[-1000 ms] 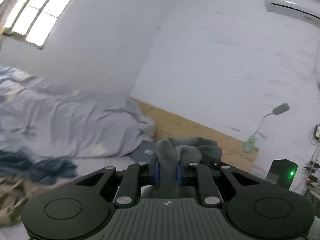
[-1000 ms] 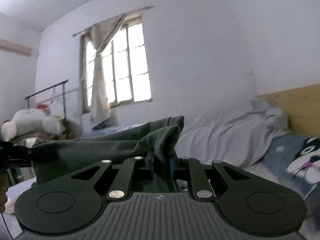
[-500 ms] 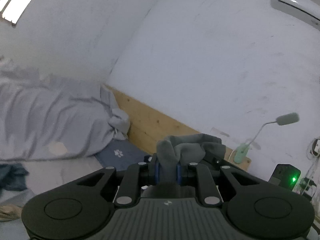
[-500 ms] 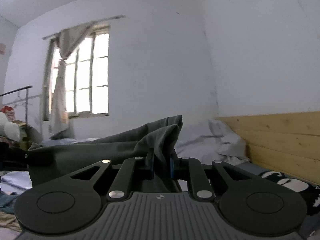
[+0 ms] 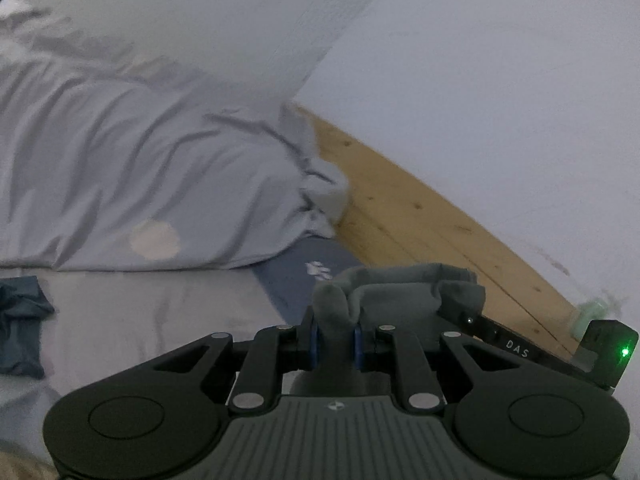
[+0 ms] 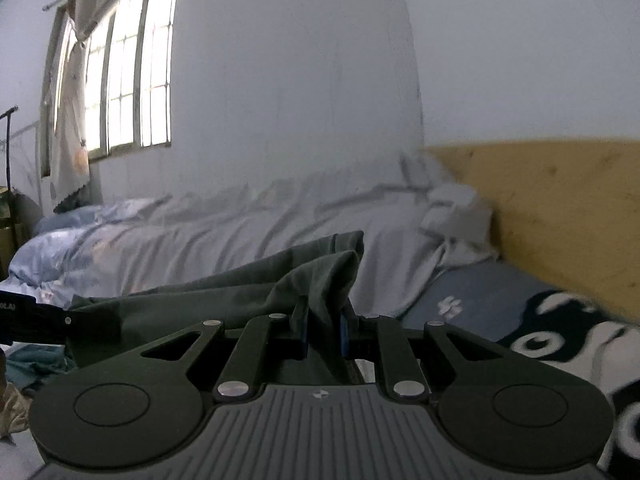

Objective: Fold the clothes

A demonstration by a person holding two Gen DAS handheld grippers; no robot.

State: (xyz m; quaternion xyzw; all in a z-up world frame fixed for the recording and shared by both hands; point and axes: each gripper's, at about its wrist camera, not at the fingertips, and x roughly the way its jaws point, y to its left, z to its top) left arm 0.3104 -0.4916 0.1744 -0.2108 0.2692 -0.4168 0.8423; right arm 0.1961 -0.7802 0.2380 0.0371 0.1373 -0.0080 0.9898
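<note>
Bedroom, white walls, wooden headboard (image 6: 560, 208) at your two o'clock, rumpled duvet (image 5: 132, 168) at eleven. Both grippers are clenched on one grey-green garment (image 6: 224, 296): left gripper (image 5: 335, 338) pinches one bunched edge, right gripper (image 6: 322, 334) another. Its long axis stretches between your hands, nine to three, above the sheet (image 5: 140, 320), ready to lay flat.

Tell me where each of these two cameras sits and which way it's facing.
Left wrist: sits on the left gripper, looking along its fingers over the bed toward the wooden headboard; its jaws pinch the grey-green garment.
Right wrist: on the right gripper, facing the window wall; the same garment is pinched.
Shared: garment, crumpled duvet, headboard, each other's gripper.
</note>
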